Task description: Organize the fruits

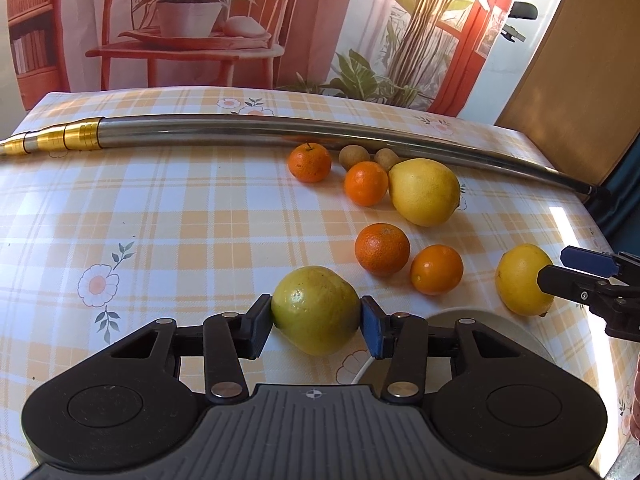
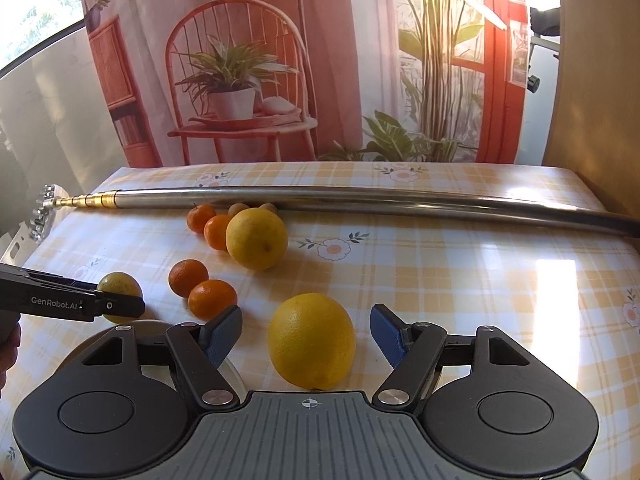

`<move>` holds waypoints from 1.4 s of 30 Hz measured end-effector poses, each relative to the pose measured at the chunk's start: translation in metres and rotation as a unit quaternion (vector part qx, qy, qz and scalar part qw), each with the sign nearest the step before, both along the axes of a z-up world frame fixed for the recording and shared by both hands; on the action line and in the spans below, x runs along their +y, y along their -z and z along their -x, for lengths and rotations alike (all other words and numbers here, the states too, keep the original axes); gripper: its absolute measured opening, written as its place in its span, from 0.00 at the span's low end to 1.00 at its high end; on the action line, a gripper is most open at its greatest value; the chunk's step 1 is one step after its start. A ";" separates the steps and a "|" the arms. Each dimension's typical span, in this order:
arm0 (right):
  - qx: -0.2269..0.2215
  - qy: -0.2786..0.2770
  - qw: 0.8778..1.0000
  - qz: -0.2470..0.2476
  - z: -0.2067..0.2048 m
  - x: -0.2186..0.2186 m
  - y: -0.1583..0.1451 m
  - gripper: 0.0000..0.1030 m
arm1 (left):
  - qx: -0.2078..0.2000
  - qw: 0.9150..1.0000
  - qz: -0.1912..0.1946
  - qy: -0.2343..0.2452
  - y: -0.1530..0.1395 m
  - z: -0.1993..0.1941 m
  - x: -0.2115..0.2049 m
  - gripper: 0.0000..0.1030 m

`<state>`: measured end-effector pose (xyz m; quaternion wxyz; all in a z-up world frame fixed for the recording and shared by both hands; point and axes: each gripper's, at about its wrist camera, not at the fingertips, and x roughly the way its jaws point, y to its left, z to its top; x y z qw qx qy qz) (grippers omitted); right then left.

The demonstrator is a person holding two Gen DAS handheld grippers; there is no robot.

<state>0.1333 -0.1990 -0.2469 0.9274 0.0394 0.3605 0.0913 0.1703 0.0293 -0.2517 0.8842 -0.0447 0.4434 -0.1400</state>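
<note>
The left hand-held gripper [image 1: 316,322] is clamped on a round yellow-green citrus fruit [image 1: 316,310] that sits on the table with the orange-and-white checked cloth [image 1: 180,220], both pads touching its sides. The right hand-held gripper [image 2: 307,338] stands apart around a bright yellow lemon [image 2: 312,340], pads clear of it. Between the two lie two small orange mandarins [image 1: 382,249]. Farther back, two more mandarins [image 1: 310,162] and a large yellow grapefruit [image 1: 424,192] lie just beside a long steel pole with a gold tip [image 1: 280,128].
</note>
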 end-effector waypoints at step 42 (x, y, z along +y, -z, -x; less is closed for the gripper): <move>0.105 -0.114 0.988 -0.003 -0.076 0.077 0.018 0.46 | -0.005 1.000 -0.003 0.002 -0.003 0.023 0.018 0.48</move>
